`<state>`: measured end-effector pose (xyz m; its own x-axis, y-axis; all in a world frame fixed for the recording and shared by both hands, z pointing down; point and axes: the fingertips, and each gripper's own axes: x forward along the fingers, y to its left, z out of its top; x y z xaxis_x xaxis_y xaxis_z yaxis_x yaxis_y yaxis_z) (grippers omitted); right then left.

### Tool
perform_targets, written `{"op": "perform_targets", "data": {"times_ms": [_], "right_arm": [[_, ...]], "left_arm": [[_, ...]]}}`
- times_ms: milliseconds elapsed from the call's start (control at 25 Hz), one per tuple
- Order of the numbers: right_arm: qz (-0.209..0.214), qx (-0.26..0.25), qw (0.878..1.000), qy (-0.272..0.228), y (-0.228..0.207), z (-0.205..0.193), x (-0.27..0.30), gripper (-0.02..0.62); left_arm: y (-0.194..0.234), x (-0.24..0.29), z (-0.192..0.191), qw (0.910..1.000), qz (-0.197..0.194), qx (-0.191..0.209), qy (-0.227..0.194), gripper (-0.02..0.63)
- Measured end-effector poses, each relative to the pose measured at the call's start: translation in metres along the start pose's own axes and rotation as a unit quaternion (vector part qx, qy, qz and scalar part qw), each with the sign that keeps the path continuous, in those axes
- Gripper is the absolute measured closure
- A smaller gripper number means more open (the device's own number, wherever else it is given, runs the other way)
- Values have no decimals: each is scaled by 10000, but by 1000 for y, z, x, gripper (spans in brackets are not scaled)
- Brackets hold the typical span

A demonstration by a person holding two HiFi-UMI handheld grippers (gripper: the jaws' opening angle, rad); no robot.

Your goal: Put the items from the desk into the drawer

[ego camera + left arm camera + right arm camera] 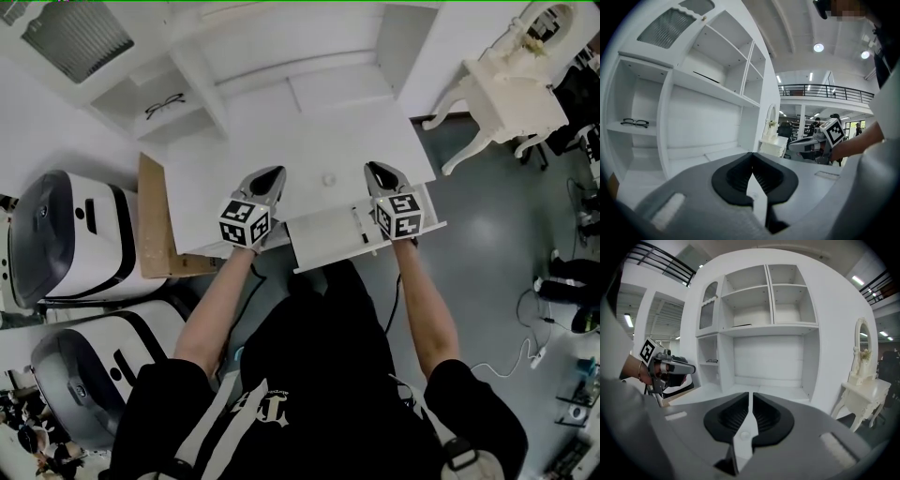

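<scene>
Nearest me, the drawer stands pulled out under the front edge of the worktop. One slim dark thing lies in it near the right end; I cannot tell what it is.

Just beyond, I hold both tongs above the front of the worktop, pointing away from me. The left tongs are clenched at the tips and carry nothing. The right tongs are all but clenched, with only a thin slit between the jaws, and they too are empty.

Between them, a little further in, a small round white thing sits on the worktop. It is the only loose piece I can see there, so I judge it the next to fetch. It is pale on a pale surface and easy to lose sight of.

To do this well, I would spread the right jaws before I descend and come down with the piece centred between the pads. I would close gently so it does not roll, then carry it to a bare part of the drawer.

Furthest off, a pair of glasses rests on a low shelf at the left, well apart from both tongs. That one suits the left tongs, taken by the frame.
</scene>
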<state>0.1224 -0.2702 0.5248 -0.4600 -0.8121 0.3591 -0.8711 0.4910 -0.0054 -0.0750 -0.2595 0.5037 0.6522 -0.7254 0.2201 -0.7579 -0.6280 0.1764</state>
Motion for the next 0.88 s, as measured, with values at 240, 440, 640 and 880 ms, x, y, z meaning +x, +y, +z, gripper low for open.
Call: {"op": "perform_targets", "data": {"times_ms": [240,440,640,880], "right_arm": [[37,-71,9994,-331,1,32,-6,584],[43,-96,9985,-542,0,50,-11,591],[52,-98,9974,-707,2,64,-14,591],[46,-147,9961,-866,5,78,-18,591]], "left_arm": [[2,-9,33,9995,90,136,-278,607],[2,-14,52,9987,123,215,-450,607],[0,-18,63,9980,124,309,-545,607],[0,-22,70,9974,126,353,-624,607]]}}
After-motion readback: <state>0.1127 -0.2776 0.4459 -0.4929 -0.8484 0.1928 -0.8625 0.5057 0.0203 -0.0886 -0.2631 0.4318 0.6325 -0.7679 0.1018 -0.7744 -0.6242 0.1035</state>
